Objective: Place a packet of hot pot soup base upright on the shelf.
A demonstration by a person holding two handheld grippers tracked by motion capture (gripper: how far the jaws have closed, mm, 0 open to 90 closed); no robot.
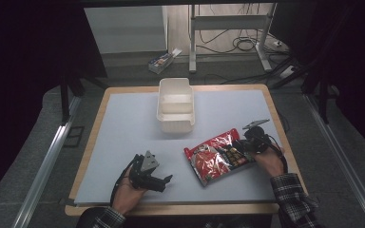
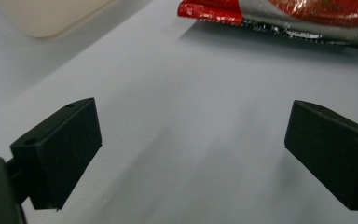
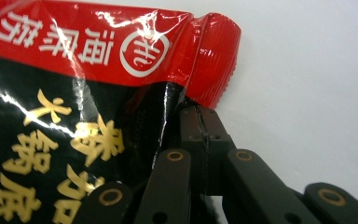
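right gripper (image 3: 200, 114): jaws closed together, pinching the edge of the snack bag (image 1: 218, 154) at its red sealed end; bag foil crumpled right at the fingertips
snack bag: red and black, shiny, gold lettering; lies flat on the table (image 1: 123, 137), stretching away from the right fingers toward the table middle
left gripper (image 2: 191, 149): jaws wide apart, nothing between them, bare table surface below
left fingers (image 2: 67, 140): low over the table; can't tell if touching it
bag vs left fingers: well ahead of the tips, apart from them; near edge of the bag seen in the left gripper view (image 2: 279, 18)
white bin (image 1: 175, 105): two compartments, far side of the table beyond both grippers, apart from the bag; corner of it ahead-left of the left fingers (image 2: 51, 16)
hands: left hand (image 1: 128, 192) and right hand (image 1: 272, 164) each hold a gripper, plaid sleeves
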